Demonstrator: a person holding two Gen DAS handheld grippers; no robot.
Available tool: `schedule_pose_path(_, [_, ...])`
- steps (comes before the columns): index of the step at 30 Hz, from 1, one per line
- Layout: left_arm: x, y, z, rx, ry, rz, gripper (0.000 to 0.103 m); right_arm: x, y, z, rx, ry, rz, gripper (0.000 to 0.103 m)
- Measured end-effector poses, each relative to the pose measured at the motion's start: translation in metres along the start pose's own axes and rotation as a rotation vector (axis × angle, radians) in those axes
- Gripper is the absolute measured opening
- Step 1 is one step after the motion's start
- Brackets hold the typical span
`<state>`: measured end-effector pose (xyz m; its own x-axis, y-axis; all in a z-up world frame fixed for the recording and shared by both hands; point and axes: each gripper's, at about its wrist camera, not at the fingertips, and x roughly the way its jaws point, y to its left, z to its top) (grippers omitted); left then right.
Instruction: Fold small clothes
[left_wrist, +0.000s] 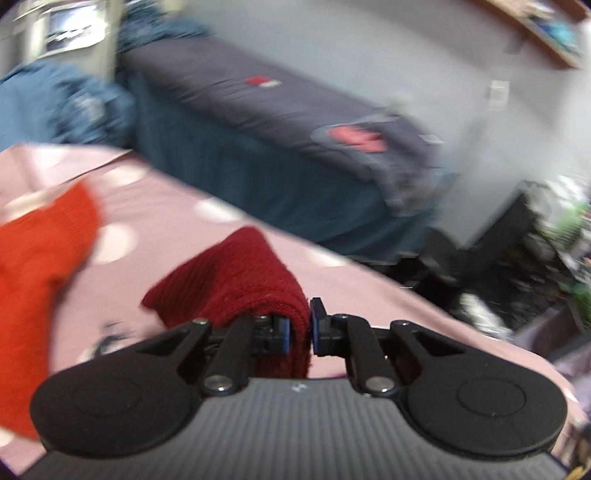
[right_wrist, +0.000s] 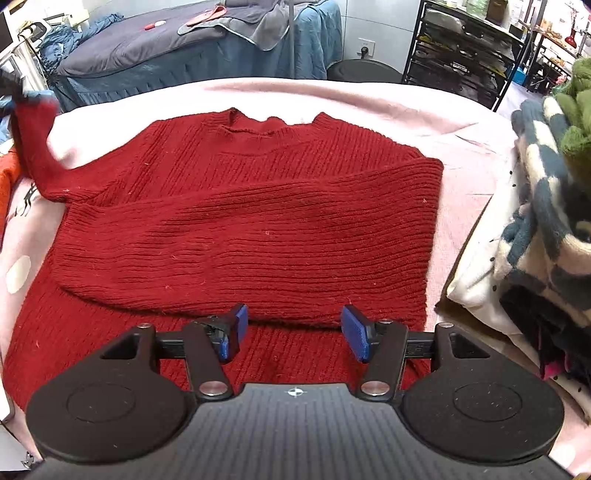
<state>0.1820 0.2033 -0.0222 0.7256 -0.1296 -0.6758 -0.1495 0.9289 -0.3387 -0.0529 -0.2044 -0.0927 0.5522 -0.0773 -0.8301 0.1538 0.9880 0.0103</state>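
We see the dark red ribbed sweater (right_wrist: 251, 229) spread flat on the pink polka-dot sheet (right_wrist: 369, 107) of the bed, neck toward the far edge, one sleeve folded across its chest. Our left gripper (left_wrist: 309, 328) has its jaws clamped on the other sleeve (left_wrist: 236, 280), lifted clear of the sheet; from the right wrist view that sleeve rises at the far left of the sweater. Our right gripper (right_wrist: 291, 332) hangs just above the sweater's lower part, jaws spread wide with nothing between them.

No container shows in either view. An orange knit garment (left_wrist: 40, 266) lies beside the sweater on its left. On its right, close to the hem, stands a heap of clothes (right_wrist: 539, 206): a checked teal-and-cream knit on top, green wool behind, a white dotted cloth beneath. This heap crowds the right side.

Bare sheet lies open beyond the neckline to the bed's far edge. Past it stand a second bed (right_wrist: 155, 48) with grey and blue covers, a wall, and a black wire shelf rack (right_wrist: 461, 44).
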Motion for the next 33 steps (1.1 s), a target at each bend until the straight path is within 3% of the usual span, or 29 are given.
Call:
schedule_pose_path(4, [0.000,-0.080,-0.030,0.192,0.098,-0.204,0.010,-0.001,0.000,0.000,-0.008,-0.007,-0.001,0.093])
schedule_pose_path(9, [0.008,-0.148,-0.126,0.434,0.314,-0.347,0.011,-0.006,-0.009,-0.006,0.025,-0.007,-0.018,0.093])
schedule_pose_path(12, [0.019,-0.160,-0.185,0.531,0.451,-0.341,0.014,-0.007,-0.021,-0.011,0.057,0.002,-0.034,0.093])
schedule_pose_path(16, [0.033,-0.150,-0.228,0.560,0.580,-0.265,0.033,-0.005,-0.035,-0.014,0.100,0.015,-0.039,0.093])
schedule_pose_path(17, [0.032,-0.147,-0.231,0.549,0.581,-0.255,0.036,-0.004,-0.037,-0.014,0.113,0.014,-0.034,0.093])
schedule_pose_path(19, [0.029,-0.138,-0.229,0.512,0.557,-0.240,0.055,-0.002,-0.038,-0.009,0.132,0.000,-0.006,0.093])
schedule_pose_path(21, [0.024,-0.127,-0.230,0.483,0.529,-0.227,0.067,0.002,-0.033,0.000,0.128,-0.027,0.038,0.093])
schedule_pose_path(24, [0.018,-0.123,-0.228,0.503,0.495,-0.168,0.072,0.013,-0.021,0.025,0.127,-0.085,0.108,0.093])
schedule_pose_path(27, [0.011,-0.113,-0.227,0.523,0.453,-0.111,0.088,0.034,-0.012,0.053,0.197,-0.140,0.169,0.094])
schedule_pose_path(28, [0.009,-0.110,-0.226,0.517,0.440,-0.096,0.094,0.042,-0.009,0.061,0.227,-0.138,0.198,0.094])
schedule_pose_path(33, [0.000,-0.089,-0.225,0.432,0.418,-0.027,0.097,0.098,0.011,0.074,0.442,-0.021,0.429,0.094])
